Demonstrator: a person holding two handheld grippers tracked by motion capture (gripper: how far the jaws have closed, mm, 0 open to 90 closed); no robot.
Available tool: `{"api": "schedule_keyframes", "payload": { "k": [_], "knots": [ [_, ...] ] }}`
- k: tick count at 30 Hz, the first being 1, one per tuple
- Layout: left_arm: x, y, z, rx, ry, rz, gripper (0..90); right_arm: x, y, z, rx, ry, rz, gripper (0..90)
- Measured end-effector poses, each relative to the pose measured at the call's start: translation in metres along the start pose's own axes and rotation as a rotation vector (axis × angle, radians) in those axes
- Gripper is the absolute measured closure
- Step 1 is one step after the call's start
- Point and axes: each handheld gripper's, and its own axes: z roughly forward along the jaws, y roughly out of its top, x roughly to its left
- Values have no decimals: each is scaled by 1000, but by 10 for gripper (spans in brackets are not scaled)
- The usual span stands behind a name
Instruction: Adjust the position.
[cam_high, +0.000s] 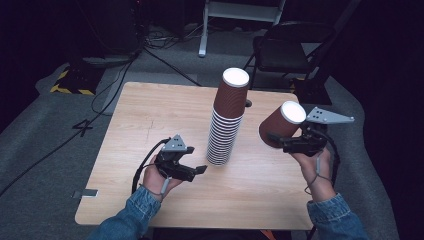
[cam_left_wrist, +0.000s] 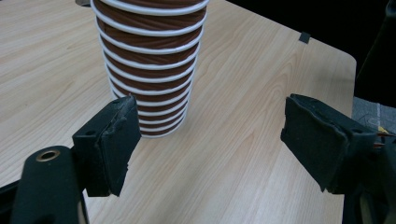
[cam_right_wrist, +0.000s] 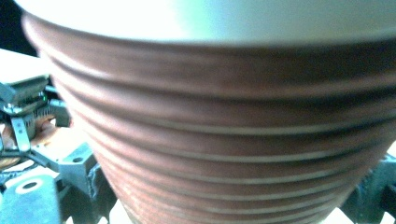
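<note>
**Single cup lifted clear, stack waiting at centre**

In the high view the stack of cups (cam_high: 226, 120) stood near the middle of the bench (cam_high: 150, 125), all inverted, brown ribbed paper with white rims, the top cup's white base facing up. The stack leaned slightly toward the upper right of the frame.

My right hand-held gripper (cam_high: 292, 143) sat at the right of the frame, pinching a single cup (cam_high: 282, 125) by its sidewall. That cup was tilted, white base toward the upper right, well apart from the stack and off the bench surface. I judge the side grip was chosen because the ribbing gives the pads something to bite on. In the right gripper view the ribbed wall (cam_right_wrist: 233, 140) sat very close to the lens, blurred.

My left hand-held gripper (cam_high: 192, 171) lay lower left of the stack, jaws spread with nothing between them. In the left gripper view the pads (cam_left_wrist: 116, 144) flanked bare wood, with the stack's base (cam_left_wrist: 149, 70) just ahead. I read that as poised to steady the stack.

A dark "4" (cam_high: 83, 128) was marked on the grey floor left of the bench. No print was legible on the cups.
</note>
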Motion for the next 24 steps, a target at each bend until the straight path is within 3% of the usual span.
{"api": "schedule_keyframes", "payload": {
  "k": [5,13,24],
  "knots": [
    [-5,5,6,-10,-16,6,226,5,-15,12,21,20,7,112],
    [-15,14,17,-20,-41,29,254,15,-24,23,36,52,1,112],
    [-33,24,38,-4,-150,59,339,38,-34,36,50,121,-20,111]
  ]
}}
